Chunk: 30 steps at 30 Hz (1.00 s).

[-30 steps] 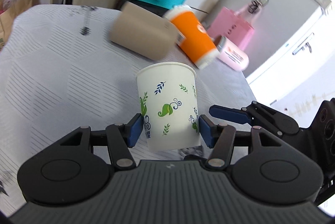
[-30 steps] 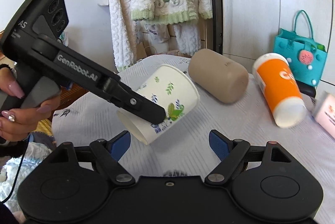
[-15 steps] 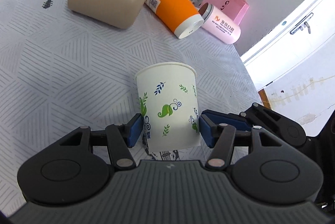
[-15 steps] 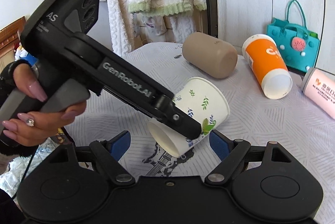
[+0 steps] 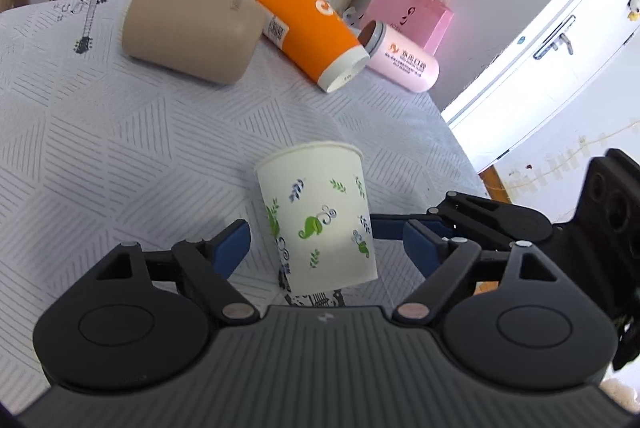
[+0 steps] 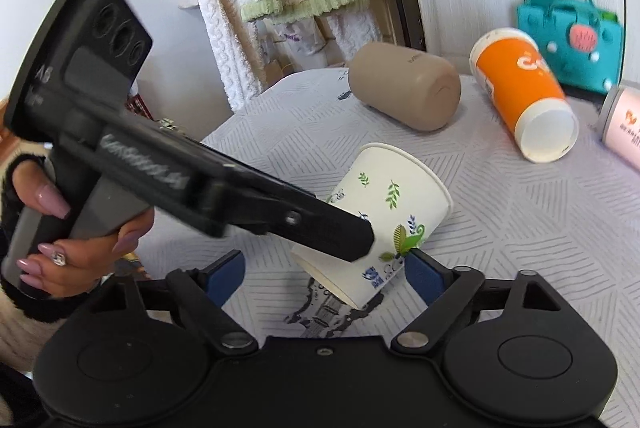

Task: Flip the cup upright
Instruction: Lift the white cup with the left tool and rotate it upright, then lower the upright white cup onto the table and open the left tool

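Left gripper (image 5: 326, 244) jaws spread wide, flanking but clear of the paper cup (image 5: 318, 224), rim up, tilted over the worktop (image 5: 120, 147). Right gripper (image 6: 322, 270) jaws wide too, right pad at the cup's side.

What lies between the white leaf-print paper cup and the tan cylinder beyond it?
Only bare patterned tablecloth between the white leaf-print paper cup and the tan cylinder; both wrist views show it.
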Available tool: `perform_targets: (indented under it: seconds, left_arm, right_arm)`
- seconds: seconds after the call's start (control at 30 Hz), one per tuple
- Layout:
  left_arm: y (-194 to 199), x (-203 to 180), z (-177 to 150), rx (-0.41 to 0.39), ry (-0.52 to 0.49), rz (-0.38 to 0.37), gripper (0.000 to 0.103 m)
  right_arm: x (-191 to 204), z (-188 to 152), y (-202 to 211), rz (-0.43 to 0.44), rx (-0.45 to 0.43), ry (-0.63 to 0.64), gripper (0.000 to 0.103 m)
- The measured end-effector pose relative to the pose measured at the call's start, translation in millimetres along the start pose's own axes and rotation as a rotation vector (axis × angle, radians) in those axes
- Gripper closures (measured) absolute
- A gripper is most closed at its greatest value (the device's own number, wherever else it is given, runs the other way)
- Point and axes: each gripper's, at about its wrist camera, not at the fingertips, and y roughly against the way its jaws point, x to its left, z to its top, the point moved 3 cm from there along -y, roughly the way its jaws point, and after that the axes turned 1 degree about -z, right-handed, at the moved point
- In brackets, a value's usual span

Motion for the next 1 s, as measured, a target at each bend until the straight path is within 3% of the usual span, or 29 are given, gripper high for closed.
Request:
perform_targets:
  seconds: [0.17,0.23,0.43,0.5,0.6,0.8,1.0]
  left_arm:
    - [0,12,7,0.029,0.022,-0.018,0.028]
    - [-4,18,10,0.051,0.049,-0.053,0.042]
    - [-10,28,17,0.061,0.085,-0.093,0.049]
    - [-11,30,18,0.055,0.08,-0.09,0.049]
    - [-9,30,19,0.038,0.051,-0.087,0.05]
    - [-1,26,14,-0.011,-0.003,-0.092,0.05]
    - [8,14,15,-0.109,-0.097,-0.069,0.05]
  right_arm:
    - [-11,14,-7,0.075,0.077,-0.096,0.008]
    - [-17,20,-11,0.105,0.103,-0.149,0.008]
    - [-37,26,-24,0.163,0.141,-0.261,0.008]
    - [-41,25,-27,0.163,0.142,-0.271,0.012]
    - [-46,24,-30,0.138,0.15,-0.279,0.027]
    - [-42,24,-23,0.102,0.103,-0.184,0.031]
    - [-18,25,-17,-0.043,-0.002,0.069,0.031]
